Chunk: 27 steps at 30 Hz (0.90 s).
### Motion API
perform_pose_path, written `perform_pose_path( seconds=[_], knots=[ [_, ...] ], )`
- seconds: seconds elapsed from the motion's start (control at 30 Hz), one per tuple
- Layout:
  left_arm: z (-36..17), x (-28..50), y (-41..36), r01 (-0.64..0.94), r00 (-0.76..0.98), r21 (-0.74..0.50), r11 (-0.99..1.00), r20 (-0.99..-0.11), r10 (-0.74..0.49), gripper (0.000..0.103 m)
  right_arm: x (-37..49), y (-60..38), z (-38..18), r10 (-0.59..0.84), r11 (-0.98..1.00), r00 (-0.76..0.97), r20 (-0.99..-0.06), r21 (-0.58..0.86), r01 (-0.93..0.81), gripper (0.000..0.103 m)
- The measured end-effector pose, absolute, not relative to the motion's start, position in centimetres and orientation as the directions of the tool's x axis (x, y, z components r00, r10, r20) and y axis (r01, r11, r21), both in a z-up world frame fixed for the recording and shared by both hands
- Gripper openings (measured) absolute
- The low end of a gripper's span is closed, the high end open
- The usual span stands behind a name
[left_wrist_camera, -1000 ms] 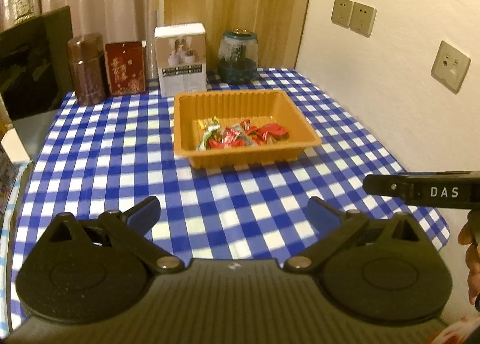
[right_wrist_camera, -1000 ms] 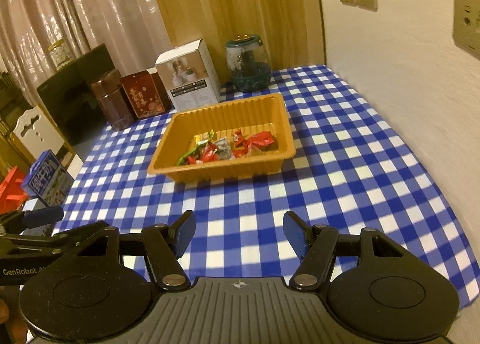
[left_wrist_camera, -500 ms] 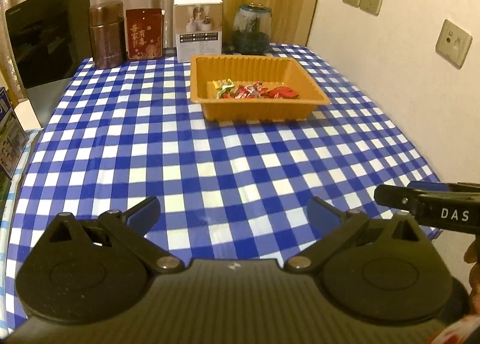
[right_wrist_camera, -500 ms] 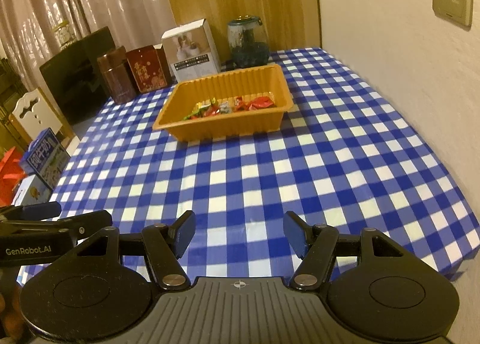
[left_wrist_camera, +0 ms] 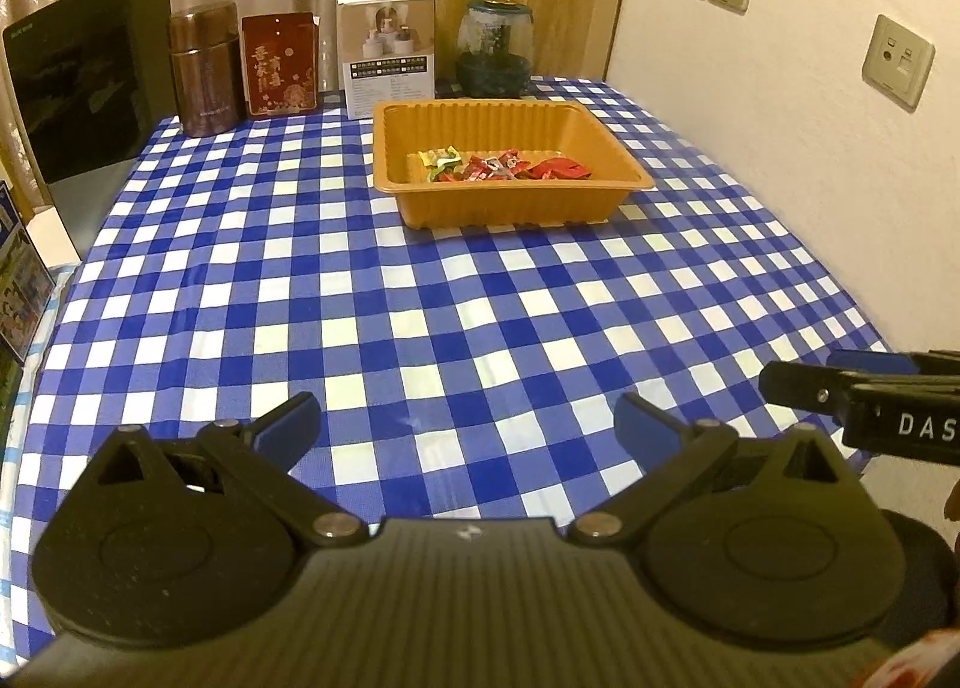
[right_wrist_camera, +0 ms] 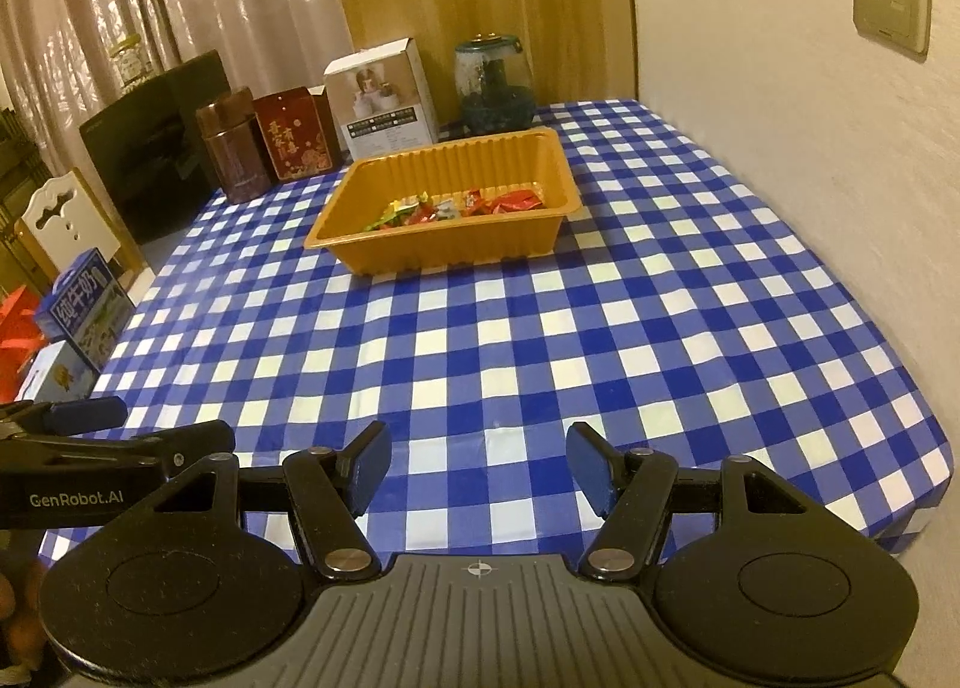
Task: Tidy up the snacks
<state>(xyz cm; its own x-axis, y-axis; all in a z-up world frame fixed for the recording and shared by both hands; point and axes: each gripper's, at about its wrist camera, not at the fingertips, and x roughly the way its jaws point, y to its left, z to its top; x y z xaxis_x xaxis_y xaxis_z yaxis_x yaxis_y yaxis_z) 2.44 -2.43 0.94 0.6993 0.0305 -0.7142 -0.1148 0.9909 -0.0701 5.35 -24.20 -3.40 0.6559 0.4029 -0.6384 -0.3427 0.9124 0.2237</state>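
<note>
An orange plastic tray (left_wrist_camera: pixel 510 208) stands on the blue checked tablecloth toward the far side; it also shows in the right wrist view (right_wrist_camera: pixel 456 250). Several wrapped snacks (left_wrist_camera: pixel 501 167), red, green and yellow, lie inside it (right_wrist_camera: pixel 462 208). My left gripper (left_wrist_camera: pixel 468 427) is open and empty, held over the near part of the table, far from the tray. My right gripper (right_wrist_camera: pixel 478 463) is open and empty near the table's front edge. Each gripper's side shows in the other's view.
Along the back stand a brown tin (left_wrist_camera: pixel 204 70), a red box (left_wrist_camera: pixel 279 64), a white box (left_wrist_camera: pixel 387 49) and a glass jar (left_wrist_camera: pixel 495 52). A dark screen (left_wrist_camera: pixel 84 88) stands at the left. A wall with sockets (left_wrist_camera: pixel 897 61) runs along the right.
Both grippers have drawn back toward the table's front edge and sit lower; the tray now looks farther away. Both stay open and empty.
</note>
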Motion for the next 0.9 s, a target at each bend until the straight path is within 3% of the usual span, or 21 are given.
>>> perform_pose_path(
  seconds=[0.9],
  knots=[
    [0.75, 2.54, -2.53, -0.104, 0.698, -0.071, 0.992, -0.716, 0.022, 0.103, 5.09, -23.9, -3.8, 0.382, 0.919, 0.643, -0.664, 0.202, -0.337, 0.065]
  ],
)
